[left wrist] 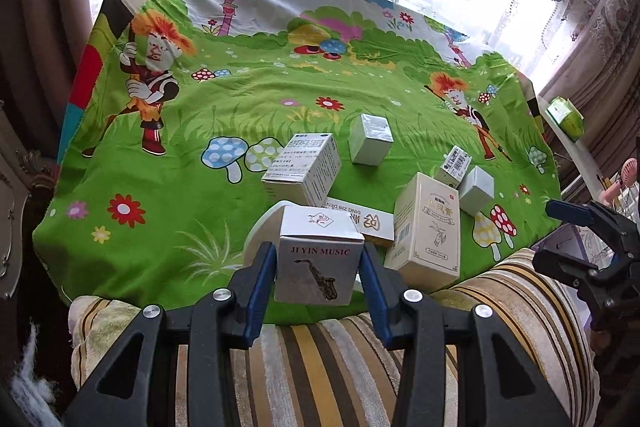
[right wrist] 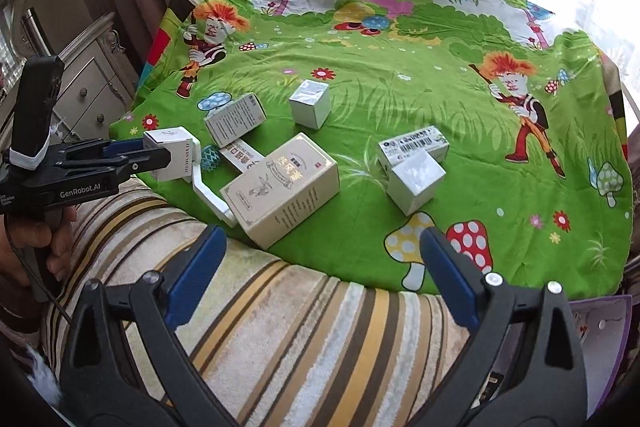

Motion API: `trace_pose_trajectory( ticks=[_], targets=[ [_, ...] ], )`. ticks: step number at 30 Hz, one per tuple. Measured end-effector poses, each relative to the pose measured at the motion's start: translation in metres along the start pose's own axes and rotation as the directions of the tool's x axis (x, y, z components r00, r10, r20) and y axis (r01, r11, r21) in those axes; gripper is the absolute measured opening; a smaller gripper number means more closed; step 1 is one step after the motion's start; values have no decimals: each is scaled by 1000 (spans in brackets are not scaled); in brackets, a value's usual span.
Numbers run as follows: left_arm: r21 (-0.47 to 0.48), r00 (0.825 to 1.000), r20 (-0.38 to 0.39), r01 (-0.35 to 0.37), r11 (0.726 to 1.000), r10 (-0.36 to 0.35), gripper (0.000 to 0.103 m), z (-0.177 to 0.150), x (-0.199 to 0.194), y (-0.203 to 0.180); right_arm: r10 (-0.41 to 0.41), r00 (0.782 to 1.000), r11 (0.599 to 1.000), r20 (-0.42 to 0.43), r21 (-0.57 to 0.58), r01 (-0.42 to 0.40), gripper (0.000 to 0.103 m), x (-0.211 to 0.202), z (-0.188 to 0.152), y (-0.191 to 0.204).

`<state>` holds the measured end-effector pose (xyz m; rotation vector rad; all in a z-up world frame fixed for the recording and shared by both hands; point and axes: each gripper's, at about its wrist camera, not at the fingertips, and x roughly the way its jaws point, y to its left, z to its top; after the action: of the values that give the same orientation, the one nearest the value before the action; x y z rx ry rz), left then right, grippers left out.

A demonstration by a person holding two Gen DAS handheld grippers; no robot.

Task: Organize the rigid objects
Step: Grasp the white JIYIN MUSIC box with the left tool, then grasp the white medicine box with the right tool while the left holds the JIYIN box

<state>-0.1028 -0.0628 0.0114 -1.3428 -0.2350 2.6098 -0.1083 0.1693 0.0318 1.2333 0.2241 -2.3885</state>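
1. Left wrist view: the left gripper (left wrist: 319, 269) pinched the silver saxophone box (left wrist: 318, 259) by its two side faces, its blue pads (left wrist: 262, 277) pressed flat against them. The box hung clear of the green cartoon cloth (left wrist: 224, 107), near its front edge; I judged the side grip was chosen to keep it upright for setting down.
2. Same view: beyond it crowded the printed white box (left wrist: 304, 169), a flat gold-lettered box (left wrist: 362, 223) and the tall cream box (left wrist: 426, 231). A white plastic piece (left wrist: 264, 227) showed just behind the held box. These stood in the way of any placement straight ahead.
3. Right wrist view: the right gripper (right wrist: 320, 279) stood spread wide with nothing between its jaws, over the striped towel (right wrist: 300, 327), seemingly waiting its turn.
4. Same view: a white cube (right wrist: 416, 181) touched the barcode box (right wrist: 414, 145); another small white box (right wrist: 310, 103) sat apart, farther back. The open cloth to the right looked the freest spot.
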Motion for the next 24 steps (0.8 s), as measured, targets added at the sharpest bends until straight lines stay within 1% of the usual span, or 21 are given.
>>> trace_pose_trajectory(
  ticks=[5,9,13,15,20,24],
  targets=[
    [-90,999,46,-6,996,11,43,-3,-9,20,27,1000,992,-1,-125,-27,98,23,34,26],
    [-182,998,62,-3,983,15,43,-8,-9,39,57,998,979,-9,-193,-58,98,46,60,46],
    [-231,996,83,2,973,18,43,-11,-12,50,80,996,948,-30,-308,-85,98,74,78,66],
    [-242,996,87,7,970,15,43,-11,-13,54,78,995,931,-60,-351,-95,98,90,85,72],
    [-262,996,84,18,965,4,43,-13,-9,58,127,985,921,-120,-354,-162,98,119,98,79],
    [-270,997,83,23,963,-1,43,-14,-8,60,116,980,913,-164,-371,-170,98,140,105,84]
  ],
)
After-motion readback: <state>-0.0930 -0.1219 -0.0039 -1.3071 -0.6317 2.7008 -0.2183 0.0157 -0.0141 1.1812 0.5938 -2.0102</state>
